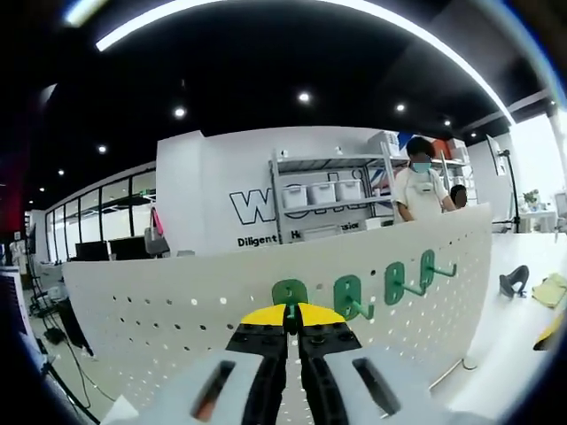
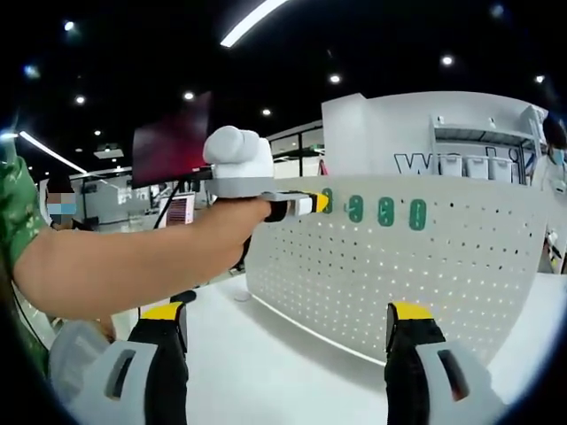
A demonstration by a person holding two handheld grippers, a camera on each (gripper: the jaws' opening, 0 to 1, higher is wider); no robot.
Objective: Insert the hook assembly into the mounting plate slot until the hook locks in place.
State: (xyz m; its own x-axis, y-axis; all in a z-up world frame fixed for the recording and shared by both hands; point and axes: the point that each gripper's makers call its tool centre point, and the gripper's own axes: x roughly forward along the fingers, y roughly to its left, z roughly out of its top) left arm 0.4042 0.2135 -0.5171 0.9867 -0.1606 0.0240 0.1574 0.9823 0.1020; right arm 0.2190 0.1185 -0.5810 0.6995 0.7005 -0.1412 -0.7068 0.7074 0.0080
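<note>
We press the hook assembly (image 1: 290,294), pinched in closed left gripper (image 1: 292,335) jaws, into the mounting plate (image 1: 177,305); right gripper (image 2: 288,332) jaws gape empty; next, seat it fully.

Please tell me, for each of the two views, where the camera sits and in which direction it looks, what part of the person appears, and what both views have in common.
Left gripper view: rides on the left hand-held gripper, close to the white pegboard, facing the green hooks; its jaws are shut on the leftmost hook.
Right gripper view: rides on the right hand-held gripper, jaws open, looking along the pegboard from the side; the person's forearm crosses it, holding the left hand-held gripper.
Shared: pegboard, hooks, shelving wall.
</note>
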